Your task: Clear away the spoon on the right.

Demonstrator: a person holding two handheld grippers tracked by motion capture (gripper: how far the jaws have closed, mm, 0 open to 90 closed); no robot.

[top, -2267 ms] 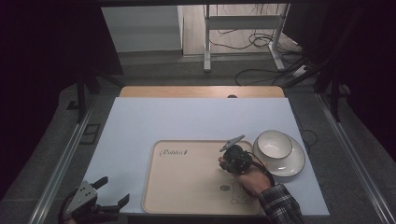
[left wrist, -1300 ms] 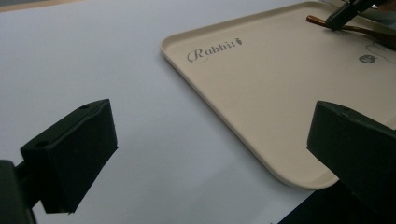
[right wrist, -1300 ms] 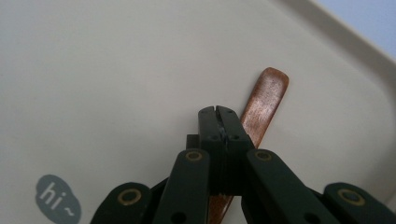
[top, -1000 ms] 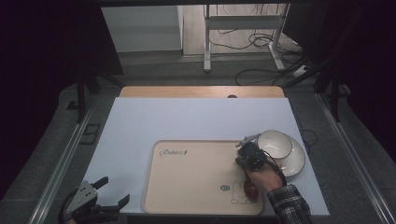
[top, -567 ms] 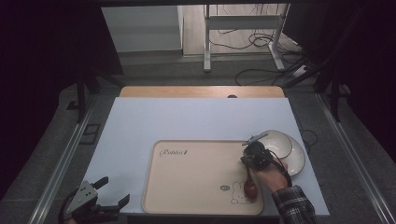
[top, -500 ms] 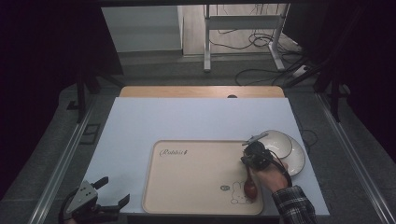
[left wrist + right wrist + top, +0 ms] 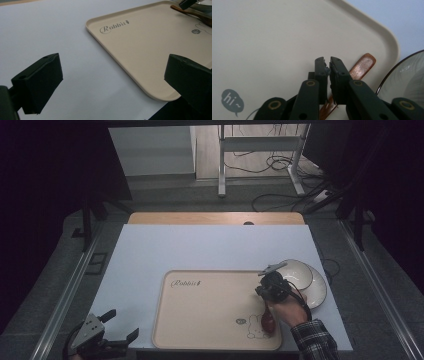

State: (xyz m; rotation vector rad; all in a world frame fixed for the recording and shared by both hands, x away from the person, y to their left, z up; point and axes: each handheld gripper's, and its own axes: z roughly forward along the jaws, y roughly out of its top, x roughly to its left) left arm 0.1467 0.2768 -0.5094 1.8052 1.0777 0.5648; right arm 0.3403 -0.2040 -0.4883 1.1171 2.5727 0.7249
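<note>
A brown wooden spoon lies on the right side of a cream tray printed "Rabbit". My right gripper hangs over the spoon's handle, jaws shut. In the right gripper view the right gripper has nothing between its tips, and the spoon runs beneath it on the tray. My left gripper sits open at the table's front left corner. In the left gripper view the left gripper frames the tray, with the spoon far off.
A white bowl stands on a white plate just right of the tray, close to my right gripper. The plate's rim is at the right of the right gripper view. The white tabletop stretches back behind the tray.
My right gripper has moved right across the tray to beside the bowl, and the spoon now shows lying near the tray's right edge. The left gripper has stayed still.
</note>
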